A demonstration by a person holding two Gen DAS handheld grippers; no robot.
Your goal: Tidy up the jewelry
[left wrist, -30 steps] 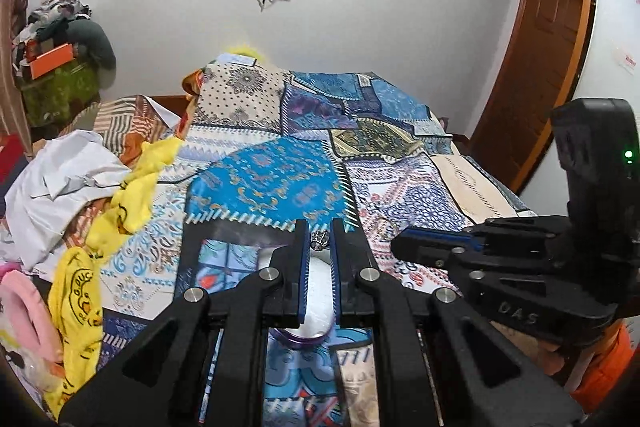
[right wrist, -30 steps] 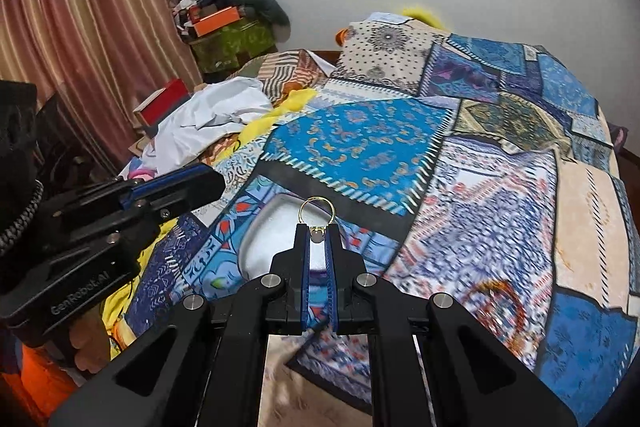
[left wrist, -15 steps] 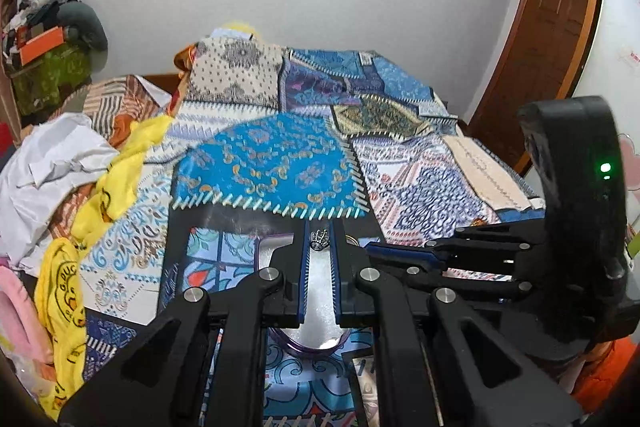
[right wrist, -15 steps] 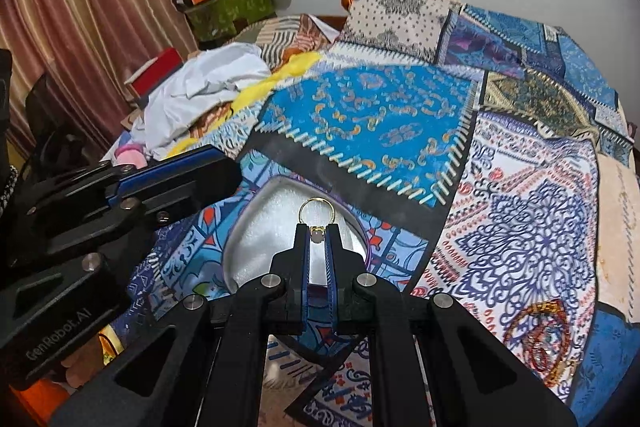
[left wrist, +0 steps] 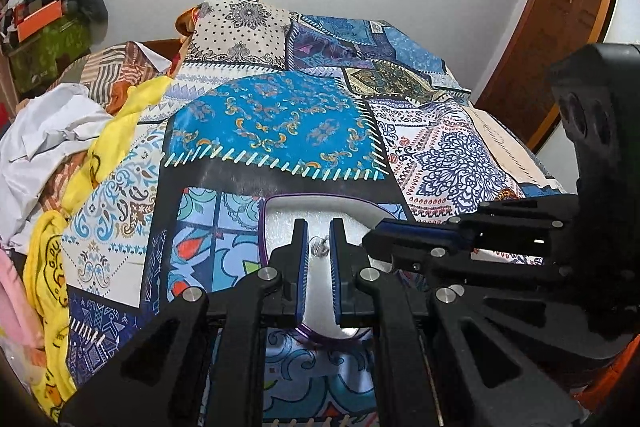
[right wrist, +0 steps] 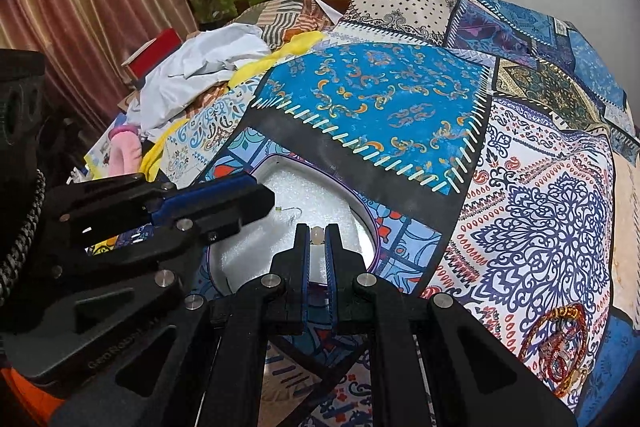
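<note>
left wrist view: left tongs (left wrist: 319, 247) sat low centre of frame, pointing down over a white foam-lined tray (left wrist: 288, 211) with a purple rim, lying on the patchwork bedspread (left wrist: 276, 123). jaws nearly pressed together, pinching a small silver earring (left wrist: 320, 247) between the blue pads. the earring hung just above the foam, not clearly touching it. right tongs (left wrist: 372, 233) entered from the right edge, tip over the same tray and close beside the left tongs.

right wrist view: right tongs (right wrist: 317, 235) at lower centre, jaws pressed together on a small pale bead (right wrist: 317, 234) of a second piece; the rest of that piece was hidden behind the fingers. the tray (right wrist: 340, 199) lay just ahead and below. a thin hook with a green bead (right wrist: 289, 213) showed at the tip of the left tongs (right wrist: 268, 205), at centre left; cannot tell whether it lay on the foam or hung from them.

risks, as judged: both tips crowded over one small tray, so a bump between them could knock a piece loose. each grip was on a tiny part, so a slip could drop a piece onto the busy bedspread pattern, where it would be hard to find. releasing above the foam could let a piece bounce past the rim.
</note>
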